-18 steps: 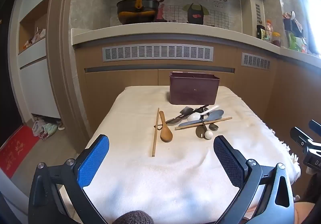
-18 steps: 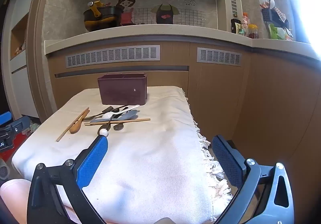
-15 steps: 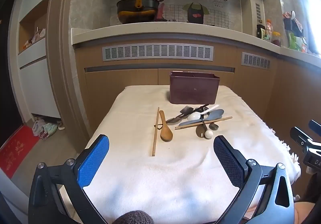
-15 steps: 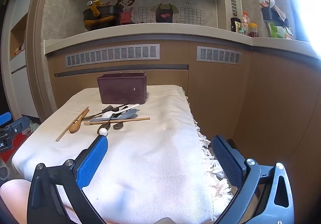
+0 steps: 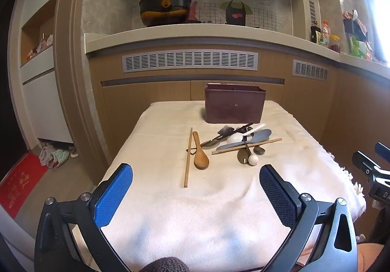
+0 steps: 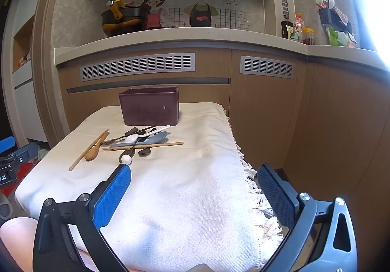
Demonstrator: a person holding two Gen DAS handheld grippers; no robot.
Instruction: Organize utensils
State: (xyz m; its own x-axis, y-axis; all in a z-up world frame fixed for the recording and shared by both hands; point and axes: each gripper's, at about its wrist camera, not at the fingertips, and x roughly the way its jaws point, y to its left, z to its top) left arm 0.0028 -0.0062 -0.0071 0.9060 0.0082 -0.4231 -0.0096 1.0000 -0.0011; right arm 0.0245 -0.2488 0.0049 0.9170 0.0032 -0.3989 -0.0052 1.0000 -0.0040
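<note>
A dark maroon utensil box (image 5: 234,106) stands at the far end of a table covered with a cream cloth (image 5: 195,211); it also shows in the right wrist view (image 6: 150,109). In front of it lie a wooden spoon (image 5: 200,155), a chopstick (image 5: 188,157), a second chopstick (image 5: 246,146) across a pile of a white spoon (image 5: 236,137), grey spoon (image 5: 258,136) and dark utensils. My left gripper (image 5: 196,189) is open and empty, near the table's front edge. My right gripper (image 6: 193,189) is open and empty over the table's right front, by the fringe.
A wood-panelled counter (image 5: 190,35) with a black and yellow pot (image 5: 164,11) runs behind the table. Jars and bottles (image 6: 296,29) stand on its right part. The cloth's fringed edge (image 6: 246,169) hangs at the table's right side. A red mat (image 5: 17,186) lies on the floor at left.
</note>
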